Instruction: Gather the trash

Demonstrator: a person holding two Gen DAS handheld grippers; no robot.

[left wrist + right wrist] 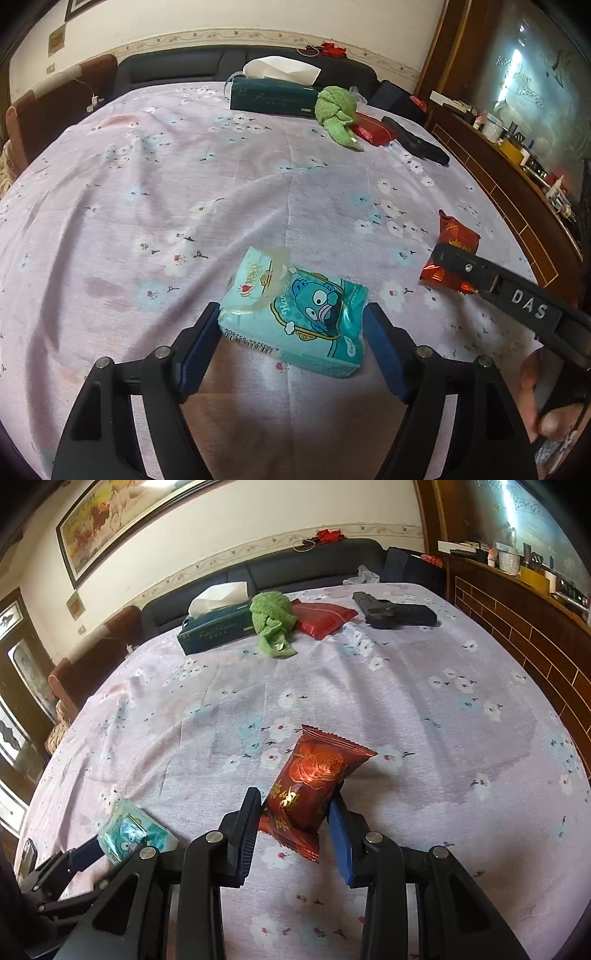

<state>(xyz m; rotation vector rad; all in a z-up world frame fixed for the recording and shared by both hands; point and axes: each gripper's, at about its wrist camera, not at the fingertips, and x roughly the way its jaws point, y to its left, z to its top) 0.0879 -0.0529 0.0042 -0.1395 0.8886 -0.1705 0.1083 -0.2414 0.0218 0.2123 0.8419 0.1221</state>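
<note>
- Right wrist view: the right gripper is pinching the red snack packet at its lower half; light, crinkly, slippery foil, long axis pointing toward 1 o'clock on the floral tablecloth.
- Left wrist view: the left gripper is straddling the soft teal tissue pack, pads beside its short sides, not visibly squeezing; its long axis is running from 10 to 4 o'clock.

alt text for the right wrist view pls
The right gripper closes on a red snack wrapper lying on a floral tablecloth. At lower left, the left gripper flanks a teal tissue pack.
</note>
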